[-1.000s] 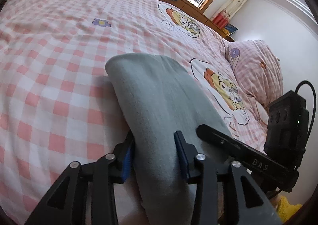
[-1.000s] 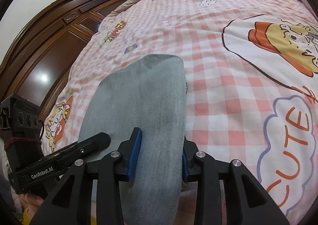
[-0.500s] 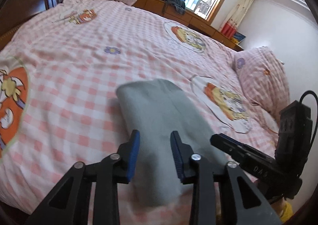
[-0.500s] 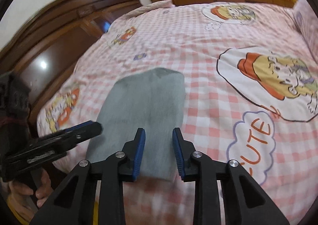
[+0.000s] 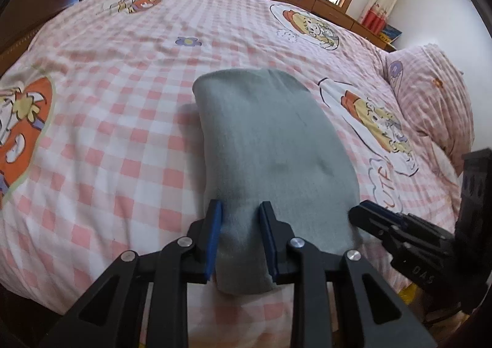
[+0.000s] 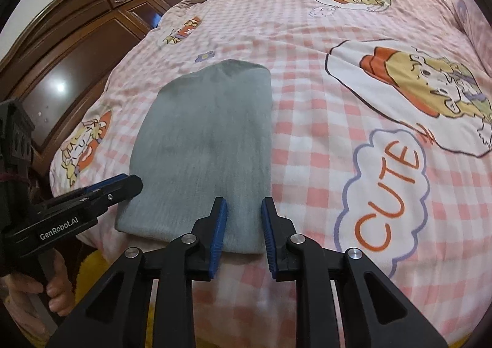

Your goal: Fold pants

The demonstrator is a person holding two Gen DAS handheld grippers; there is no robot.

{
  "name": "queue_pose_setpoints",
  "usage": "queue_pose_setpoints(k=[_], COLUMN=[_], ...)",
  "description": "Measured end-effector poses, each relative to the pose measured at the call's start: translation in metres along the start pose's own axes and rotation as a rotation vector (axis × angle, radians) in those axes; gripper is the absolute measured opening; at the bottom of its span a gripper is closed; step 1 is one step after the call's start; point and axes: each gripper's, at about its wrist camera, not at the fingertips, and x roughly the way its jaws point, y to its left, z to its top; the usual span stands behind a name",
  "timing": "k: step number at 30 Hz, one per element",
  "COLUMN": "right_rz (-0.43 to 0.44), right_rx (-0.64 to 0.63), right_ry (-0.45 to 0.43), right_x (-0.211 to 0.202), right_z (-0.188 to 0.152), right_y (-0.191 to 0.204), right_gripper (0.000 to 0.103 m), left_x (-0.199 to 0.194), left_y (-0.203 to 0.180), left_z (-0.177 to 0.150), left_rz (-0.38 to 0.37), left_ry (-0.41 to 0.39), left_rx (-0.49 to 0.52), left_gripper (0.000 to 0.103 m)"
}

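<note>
The grey pants (image 5: 270,163) lie folded into a flat rectangle on the pink checked bedspread (image 5: 123,120), near the bed's front edge. They also show in the right wrist view (image 6: 209,145). My left gripper (image 5: 240,209) is open, raised over the near left part of the pants, holding nothing. My right gripper (image 6: 244,205) is open, raised over the near right part, holding nothing. Each gripper shows in the other's view: the right gripper (image 5: 381,218) in the left wrist view, the left gripper (image 6: 123,186) in the right wrist view.
A pink checked pillow (image 5: 430,95) lies at the right. A dark wooden headboard or wardrobe (image 6: 77,49) stands at the left. A low wooden cabinet (image 5: 307,0) with clothes runs under the window at the back. The bed's front edge is just below the grippers.
Both grippers let go of the pants' near edge, lifted and drew back. The pants now lie flat on the bed, and the jaws stand a little narrower than a second ago.
</note>
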Motion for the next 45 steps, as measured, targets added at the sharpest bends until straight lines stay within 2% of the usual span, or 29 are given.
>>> queue_pose_setpoints(k=[5, 8, 13, 16, 19, 21, 23, 31, 35, 45], right_rz=[-0.015, -0.029, -0.064, -0.081, -0.106, -0.126, -0.140, -0.177, -0.190, -0.193], right_rx=[0.003, -0.001, 0.000, 0.001, -0.006, -0.007, -0.007, -0.024, -0.039, -0.047], right_ry=[-0.004, -0.004, -0.013, -0.010, 0.007, 0.023, 0.040, 0.068, 0.069, 0.064], right_x=[-0.011, -0.015, -0.025, -0.028, -0.027, -0.024, -0.020, -0.009, -0.005, -0.002], right_z=[-0.006, -0.010, -0.020, -0.025, -0.031, -0.034, -0.037, -0.040, -0.041, -0.042], right_y=[0.000, 0.001, 0.000, -0.002, -0.003, -0.004, -0.006, -0.005, -0.003, -0.002], right_gripper=[0.033, 0.035, 0.051, 0.057, 0.059, 0.060, 0.061, 0.067, 0.070, 0.073], left_x=[-0.010, -0.017, -0.027, -0.030, -0.031, -0.030, -0.026, -0.005, 0.002, 0.012], left_y=[-0.002, -0.004, -0.010, -0.012, -0.014, -0.015, -0.016, -0.023, -0.027, -0.031], left_z=[-0.004, -0.010, -0.022, -0.028, -0.034, -0.037, -0.041, -0.052, -0.054, -0.056], left_rz=[0.005, 0.019, 0.058, 0.068, 0.074, 0.086, 0.096, 0.141, 0.165, 0.190], left_ry=[0.003, 0.008, 0.010, 0.012, 0.016, 0.018, 0.028, 0.074, 0.079, 0.077], left_rx=[-0.036, -0.048, -0.044, -0.049, -0.050, -0.050, -0.051, -0.027, -0.006, 0.016], left_gripper=[0.028, 0.034, 0.048, 0.055, 0.063, 0.073, 0.076, 0.084, 0.092, 0.098])
